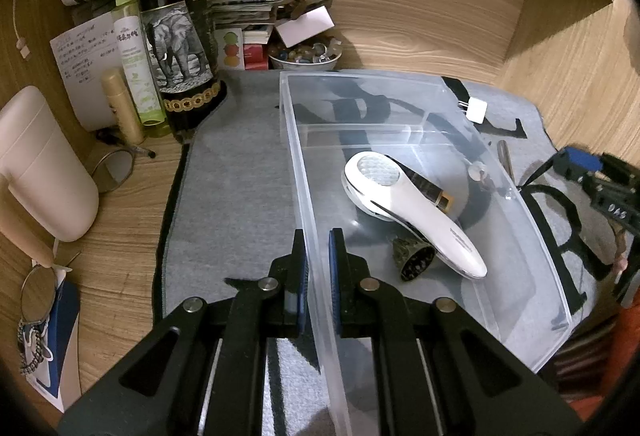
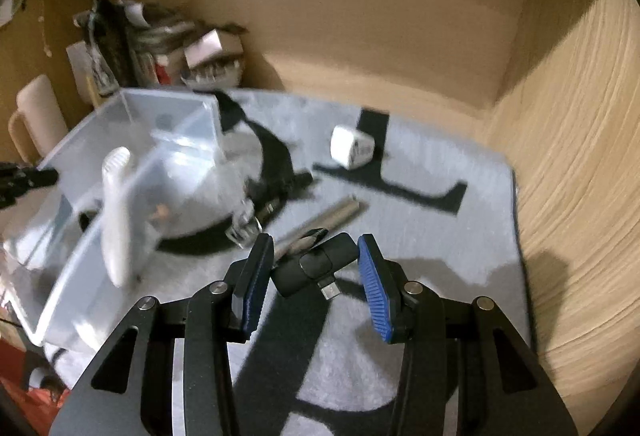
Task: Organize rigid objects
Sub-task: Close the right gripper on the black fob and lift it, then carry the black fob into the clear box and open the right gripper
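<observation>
left gripper [image 1: 318, 264] pinches the clear bin [image 1: 520, 196] wall; right gripper [image 2: 316, 268], spread wide, straddles the black adapter [image 2: 314, 264], which could skid away.

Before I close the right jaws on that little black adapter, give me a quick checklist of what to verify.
1. Black adapter sits between the right gripper jaws: ok.
2. Right jaws open wide enough: ok.
3. Silver pen is clear of the jaws: not ok, it lies right beside the adapter.
4. Left gripper is steadying the clear bin, its jaws straddling the wall: ok.
5. Bin has room beside the white handheld device: ok.
6. White charger out of the path: ok.
</observation>
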Action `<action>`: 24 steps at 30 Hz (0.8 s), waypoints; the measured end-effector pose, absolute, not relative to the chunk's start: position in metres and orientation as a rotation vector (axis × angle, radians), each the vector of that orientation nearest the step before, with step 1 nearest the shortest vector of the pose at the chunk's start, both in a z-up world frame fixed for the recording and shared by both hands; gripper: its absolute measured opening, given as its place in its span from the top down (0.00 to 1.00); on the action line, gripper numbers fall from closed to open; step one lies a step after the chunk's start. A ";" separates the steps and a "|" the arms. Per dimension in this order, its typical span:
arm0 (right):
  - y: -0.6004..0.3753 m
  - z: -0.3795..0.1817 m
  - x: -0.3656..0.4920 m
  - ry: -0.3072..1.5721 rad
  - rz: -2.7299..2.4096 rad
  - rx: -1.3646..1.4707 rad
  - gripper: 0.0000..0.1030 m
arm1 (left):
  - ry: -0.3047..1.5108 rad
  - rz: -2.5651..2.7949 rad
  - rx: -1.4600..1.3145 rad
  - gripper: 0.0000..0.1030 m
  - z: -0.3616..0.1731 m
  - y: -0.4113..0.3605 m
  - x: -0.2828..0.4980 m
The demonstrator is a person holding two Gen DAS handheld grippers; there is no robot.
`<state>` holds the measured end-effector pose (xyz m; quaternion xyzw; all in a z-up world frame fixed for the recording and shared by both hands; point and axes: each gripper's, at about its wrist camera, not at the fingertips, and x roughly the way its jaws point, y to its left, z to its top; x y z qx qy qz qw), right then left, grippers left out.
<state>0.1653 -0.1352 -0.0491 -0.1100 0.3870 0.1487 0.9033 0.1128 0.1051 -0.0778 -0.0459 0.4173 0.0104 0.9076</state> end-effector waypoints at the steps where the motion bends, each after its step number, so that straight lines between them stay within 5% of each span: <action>1: -0.132 -0.043 0.164 0.782 0.315 -0.232 0.61 | 0.861 0.021 -0.094 0.91 -0.078 0.105 0.113; 24: -0.017 -0.013 0.160 0.639 0.601 -0.302 0.61 | 0.855 0.008 -0.092 0.91 -0.078 0.104 0.112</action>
